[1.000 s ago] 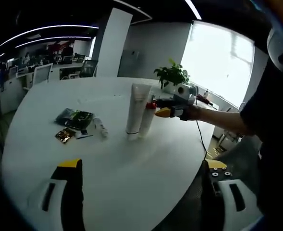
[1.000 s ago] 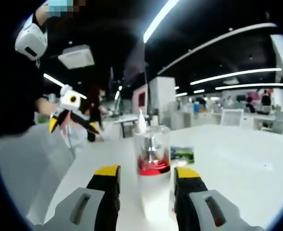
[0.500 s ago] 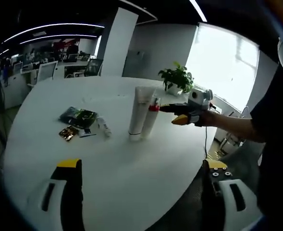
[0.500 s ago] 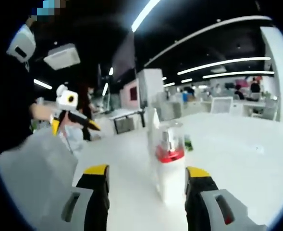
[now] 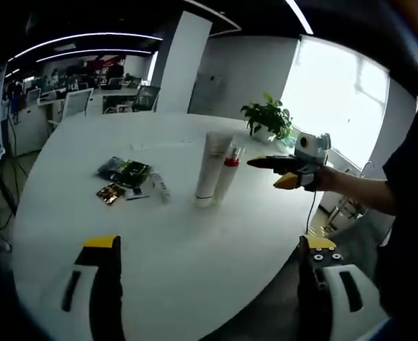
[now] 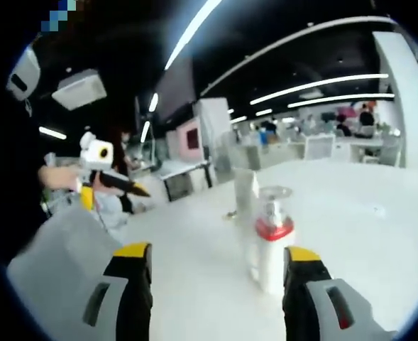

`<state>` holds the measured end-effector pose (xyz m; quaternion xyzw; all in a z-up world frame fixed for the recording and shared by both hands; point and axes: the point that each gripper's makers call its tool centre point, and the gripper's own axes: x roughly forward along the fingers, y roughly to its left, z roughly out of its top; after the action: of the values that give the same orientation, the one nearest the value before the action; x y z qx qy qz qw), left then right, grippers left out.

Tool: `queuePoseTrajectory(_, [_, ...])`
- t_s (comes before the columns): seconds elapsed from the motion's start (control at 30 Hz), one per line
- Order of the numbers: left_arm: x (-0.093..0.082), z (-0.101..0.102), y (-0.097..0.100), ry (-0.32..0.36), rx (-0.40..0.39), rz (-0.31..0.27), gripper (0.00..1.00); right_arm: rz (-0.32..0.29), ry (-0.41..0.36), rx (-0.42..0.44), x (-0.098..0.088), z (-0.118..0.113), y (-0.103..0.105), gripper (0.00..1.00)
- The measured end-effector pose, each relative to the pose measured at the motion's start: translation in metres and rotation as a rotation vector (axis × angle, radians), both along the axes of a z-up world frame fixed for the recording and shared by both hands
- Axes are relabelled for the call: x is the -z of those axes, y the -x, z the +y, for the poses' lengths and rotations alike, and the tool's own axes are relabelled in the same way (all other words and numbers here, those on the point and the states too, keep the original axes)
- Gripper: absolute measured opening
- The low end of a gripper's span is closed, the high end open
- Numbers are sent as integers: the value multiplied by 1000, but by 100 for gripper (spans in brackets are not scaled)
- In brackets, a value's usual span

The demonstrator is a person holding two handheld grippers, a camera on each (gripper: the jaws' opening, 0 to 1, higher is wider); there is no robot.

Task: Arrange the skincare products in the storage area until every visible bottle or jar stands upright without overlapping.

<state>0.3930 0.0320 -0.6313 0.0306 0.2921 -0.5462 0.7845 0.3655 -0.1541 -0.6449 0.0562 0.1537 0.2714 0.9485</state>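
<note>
On the white bench (image 5: 194, 234), left gripper view, dark sachets (image 5: 123, 172) and a small lying tube (image 5: 160, 187) sit left of centre. A tall white tube (image 5: 210, 167) stands upright at centre, touching a red-collared pump bottle (image 5: 228, 176) on its right. The left hand-held gripper (image 5: 212, 284) hovers near, jaws wide, empty. The right hand-held gripper (image 6: 216, 284) sits just off the bottle (image 6: 273, 245), jaws wide, empty.

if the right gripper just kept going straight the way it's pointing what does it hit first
Most likely the red-collared bottle, which stands upright on the white table just ahead between the open jaws of the right gripper. The taller white tube stands close behind it. Depth is hard to judge here.
</note>
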Motion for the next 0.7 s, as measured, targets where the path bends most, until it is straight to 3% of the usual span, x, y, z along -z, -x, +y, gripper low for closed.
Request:
queuePoseTrajectory(0.17, [-6, 10, -3, 2, -35, -1, 99, 18, -27, 34, -10, 4, 10, 74])
queuePoseTrajectory(0.37, [-6, 24, -6, -21, -72, -3, 99, 6, -106, 182, -28, -13, 14, 74])
queuePoseTrajectory(0.7, [-9, 33, -6, -36, -87, 13, 99, 55, -67, 211, -37, -6, 39, 85])
